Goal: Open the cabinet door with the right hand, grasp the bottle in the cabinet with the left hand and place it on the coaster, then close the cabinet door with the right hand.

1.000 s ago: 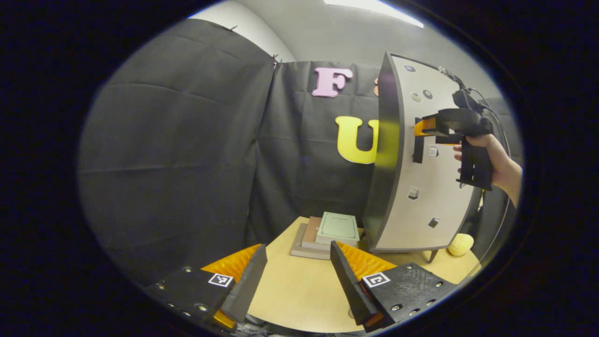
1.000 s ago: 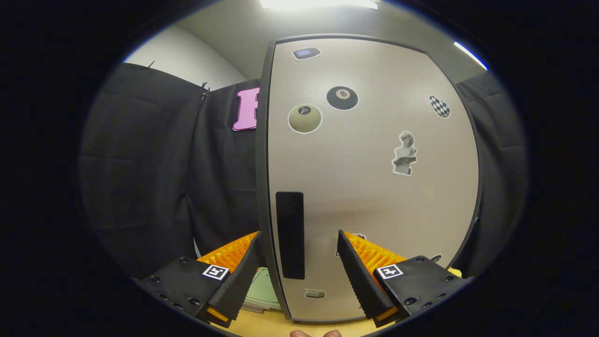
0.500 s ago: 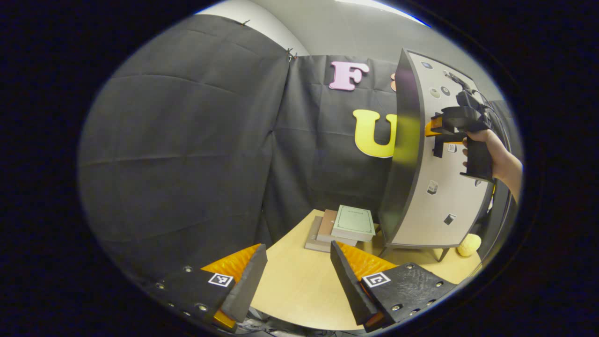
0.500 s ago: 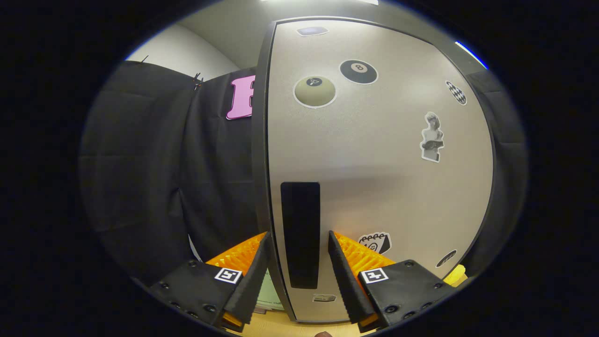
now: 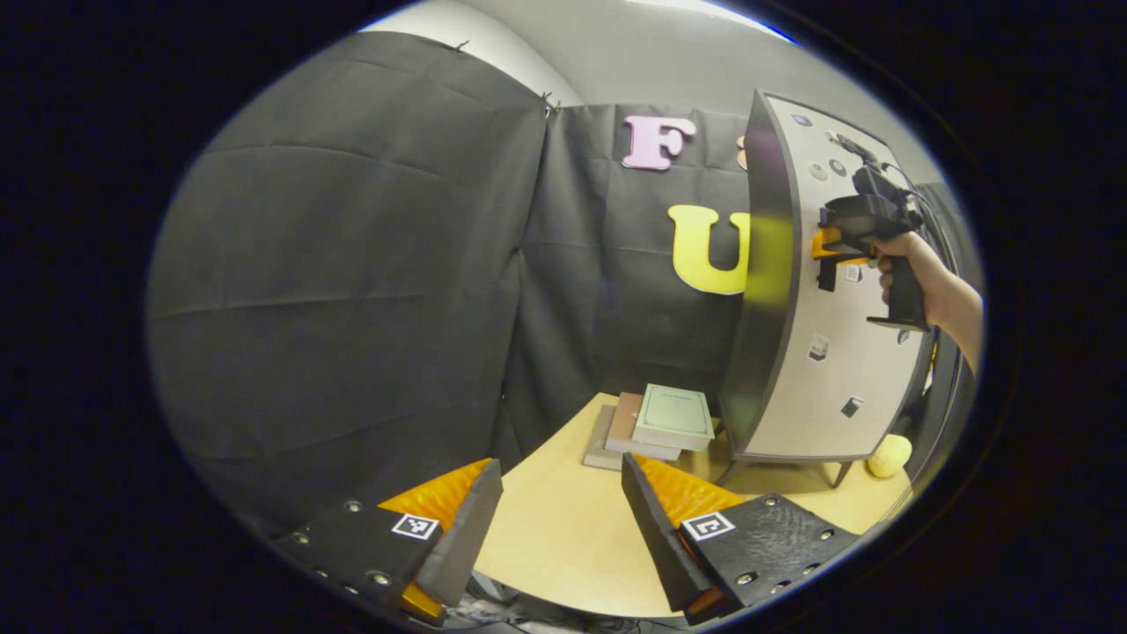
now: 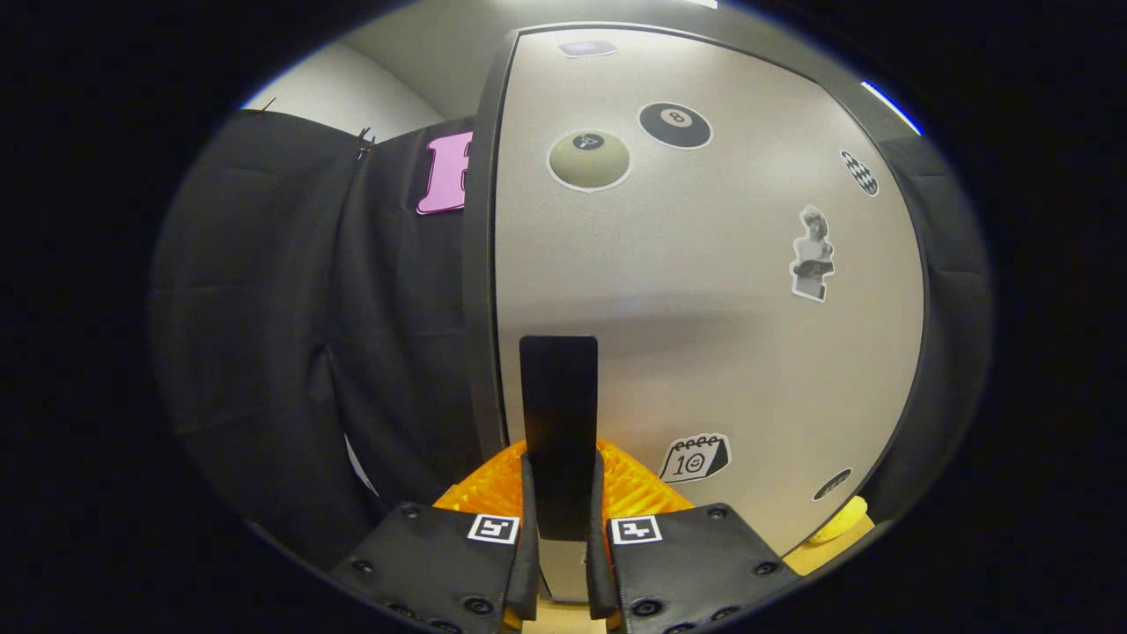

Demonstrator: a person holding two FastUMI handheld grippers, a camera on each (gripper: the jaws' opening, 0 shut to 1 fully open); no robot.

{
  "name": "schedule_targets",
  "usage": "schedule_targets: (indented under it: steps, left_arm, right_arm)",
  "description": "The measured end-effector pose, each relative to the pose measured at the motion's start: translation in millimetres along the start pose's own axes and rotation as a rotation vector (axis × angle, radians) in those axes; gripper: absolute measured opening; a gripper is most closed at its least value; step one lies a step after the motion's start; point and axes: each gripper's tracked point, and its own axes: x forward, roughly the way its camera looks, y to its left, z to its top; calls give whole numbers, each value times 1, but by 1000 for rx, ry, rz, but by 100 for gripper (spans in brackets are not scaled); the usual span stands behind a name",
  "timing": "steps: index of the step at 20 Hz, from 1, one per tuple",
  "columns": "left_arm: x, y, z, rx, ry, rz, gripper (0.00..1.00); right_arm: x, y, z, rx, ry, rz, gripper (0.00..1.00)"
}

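A tall grey cabinet (image 5: 792, 352) stands on the wooden table (image 5: 563, 537), its sticker-covered door (image 6: 704, 291) closed. My right gripper (image 6: 560, 537) is shut on the door's black upright handle (image 6: 558, 414), one finger on each side. In the left gripper view the right gripper (image 5: 832, 245) shows at the handle, held by a hand (image 5: 916, 264). My left gripper (image 5: 563, 519) hangs open over the table's near left part, well away from the cabinet, with nothing between its fingers. The cabinet's inside is hidden.
A stack of books (image 5: 656, 423) lies on the table left of the cabinet's foot. A yellow rounded object (image 5: 889, 453) sits on the table by the cabinet's right leg. Black cloth walls close the booth behind and to the left.
My right gripper has moved in on the handle and its fingers have closed from open onto it. The left gripper has drifted slightly, staying open.
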Motion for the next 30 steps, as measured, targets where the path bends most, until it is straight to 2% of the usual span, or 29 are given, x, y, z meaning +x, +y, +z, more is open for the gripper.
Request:
schedule_targets:
  steps: [5,8,9,10,15,16,17,20,23,24,25,26,29,30]
  left_arm:
    - [-2,2,-1,-4,-15,18,84]
    - [-2,1,-2,-4,-17,18,84]
    - [-2,1,-1,-3,-18,17,84]
    - [-3,1,0,-1,-21,15,84]
    - [-5,-3,4,16,-38,-14,82]
    - [-7,-4,7,22,-40,-23,82]
    - [-8,-5,8,28,-42,-31,82]
    - [-6,-10,8,44,-50,-59,82]
    - [-8,-15,5,57,-51,-84,82]
    - [-8,-17,5,57,-52,-93,82]
    - [-9,-19,5,59,-51,-103,82]
    - [-9,-21,5,62,-51,-111,82]
    - [-9,-26,8,80,-66,-139,82]
    - [-7,-27,9,88,-73,-148,82]
  right_arm:
    - [-4,2,1,-9,12,64,9]
    - [-10,0,-2,-27,14,94,9]
    - [-14,0,-1,-31,12,106,6]
    - [-17,0,-3,-30,14,120,9]
    - [-34,-1,-1,-34,16,202,9]
    - [-38,-1,0,-33,17,219,6]
    - [-42,-1,1,-30,21,234,9]
    - [-60,-1,9,-27,18,269,9]
    - [-70,-3,10,-17,16,299,9]
    - [-74,-3,11,-17,16,305,6]
    - [-78,-4,13,-19,16,312,9]
    - [-81,-5,13,-19,17,319,6]
    - [-85,-8,11,-8,24,335,6]
    - [-86,-10,11,-6,24,339,9]
